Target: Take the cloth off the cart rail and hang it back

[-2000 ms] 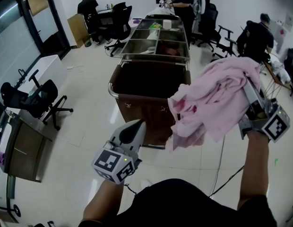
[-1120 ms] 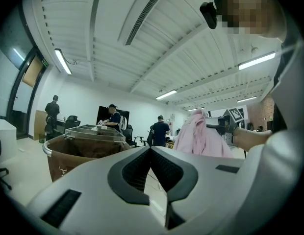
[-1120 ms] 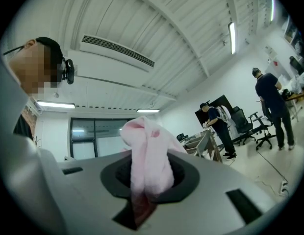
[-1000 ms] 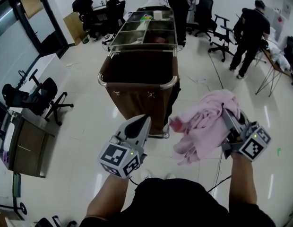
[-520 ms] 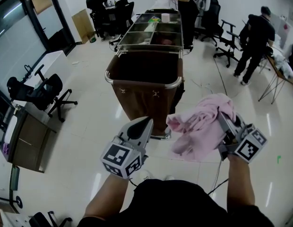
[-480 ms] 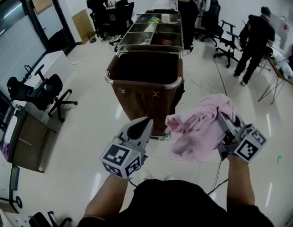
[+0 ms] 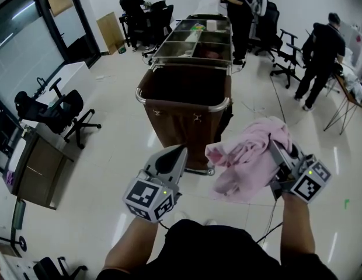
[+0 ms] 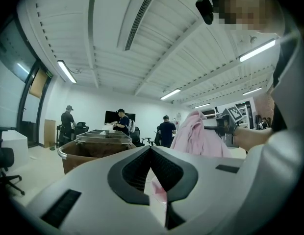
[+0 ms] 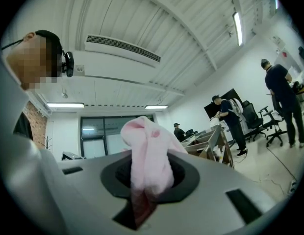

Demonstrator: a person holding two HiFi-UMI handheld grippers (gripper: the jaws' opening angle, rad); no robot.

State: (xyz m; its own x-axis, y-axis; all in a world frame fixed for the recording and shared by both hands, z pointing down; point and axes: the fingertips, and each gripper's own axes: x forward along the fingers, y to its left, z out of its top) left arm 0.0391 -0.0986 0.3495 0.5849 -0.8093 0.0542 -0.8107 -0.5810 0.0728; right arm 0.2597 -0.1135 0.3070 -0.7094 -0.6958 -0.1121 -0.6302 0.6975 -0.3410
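A crumpled pink cloth hangs in the air to the right of the cart's near end, clear of the cart. My right gripper is shut on it, its fingertips buried in the folds. In the right gripper view the cloth bulges up between the jaws of that gripper. The cart's brown bag with its metal rail stands just ahead, and no cloth hangs on the rail. My left gripper is shut and empty, pointing at the cart's near side. From the left gripper view the cloth shows to the right.
Behind the bag the cart carries steel trays. People stand at its far end and at the right. Office chairs and a desk stand to the left. A cable lies on the floor.
Two seconds ago the cloth was higher, beside the cart's right rail; it has come down and back towards me. Over the last half second both grippers have barely moved.
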